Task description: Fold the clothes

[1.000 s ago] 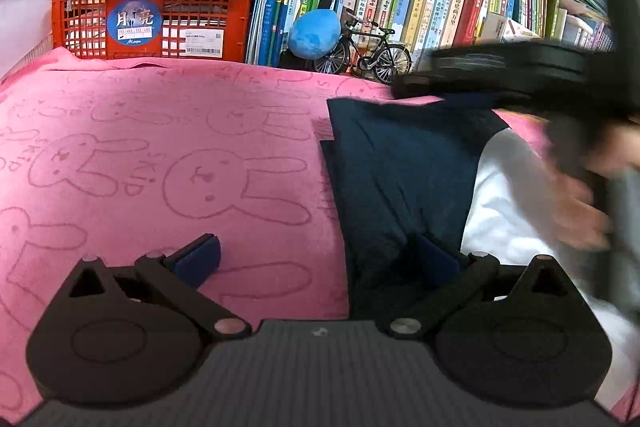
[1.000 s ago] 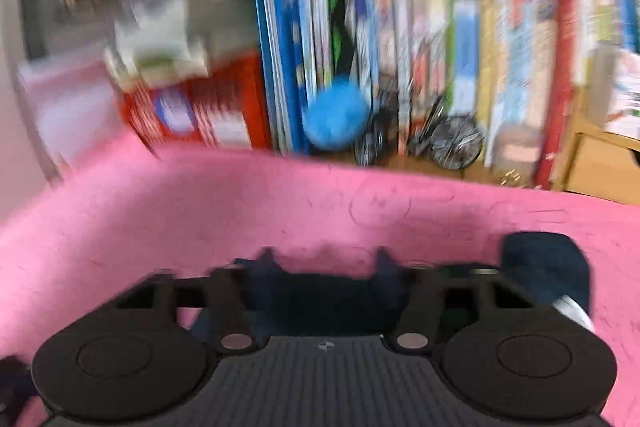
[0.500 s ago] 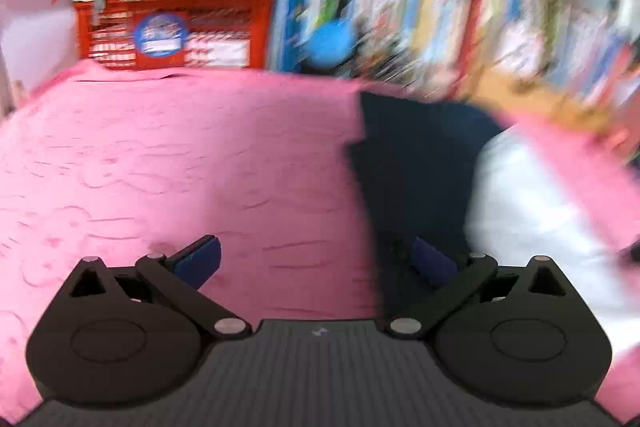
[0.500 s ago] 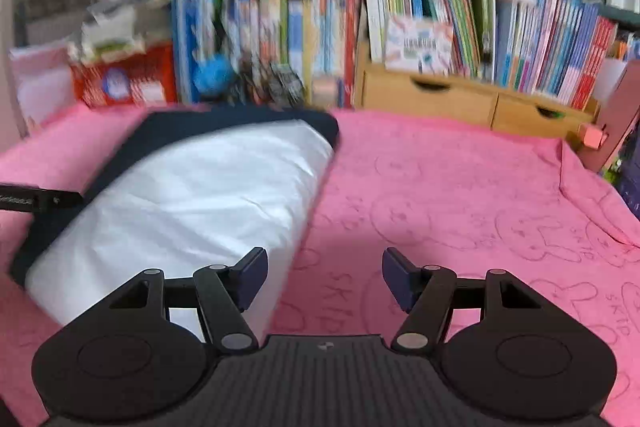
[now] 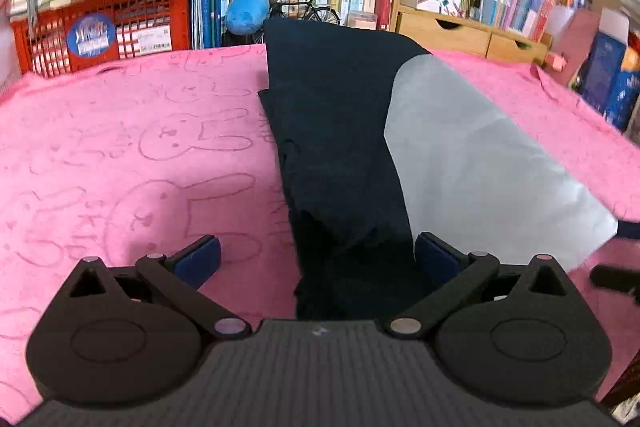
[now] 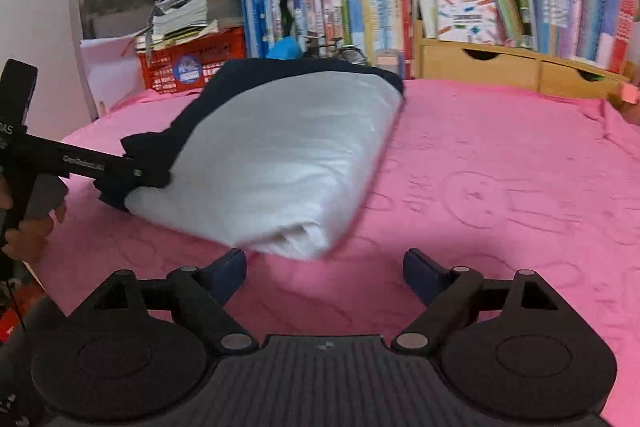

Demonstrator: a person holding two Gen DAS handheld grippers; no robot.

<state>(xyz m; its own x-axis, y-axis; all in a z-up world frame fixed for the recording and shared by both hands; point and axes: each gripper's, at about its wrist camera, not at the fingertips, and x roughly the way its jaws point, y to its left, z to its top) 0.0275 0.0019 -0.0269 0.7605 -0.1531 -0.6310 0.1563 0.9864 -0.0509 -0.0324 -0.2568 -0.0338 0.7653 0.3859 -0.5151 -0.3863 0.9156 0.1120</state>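
Clothes (image 6: pixel 280 163), dark blue and white, lie folded on the pink surface (image 6: pixel 500 187). Left tongs (image 5: pixel 316 255) gape wide at the dark edge. Right tongs (image 6: pixel 324 263) spread wide, just beside the clothes.

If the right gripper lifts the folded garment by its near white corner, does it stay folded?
Probably not. The folded garment is soft cloth in loose stacked layers, so the corner would likely peel up and droop. The navy part sags in wrinkles: floppy. The right gripper is open and clear of it.
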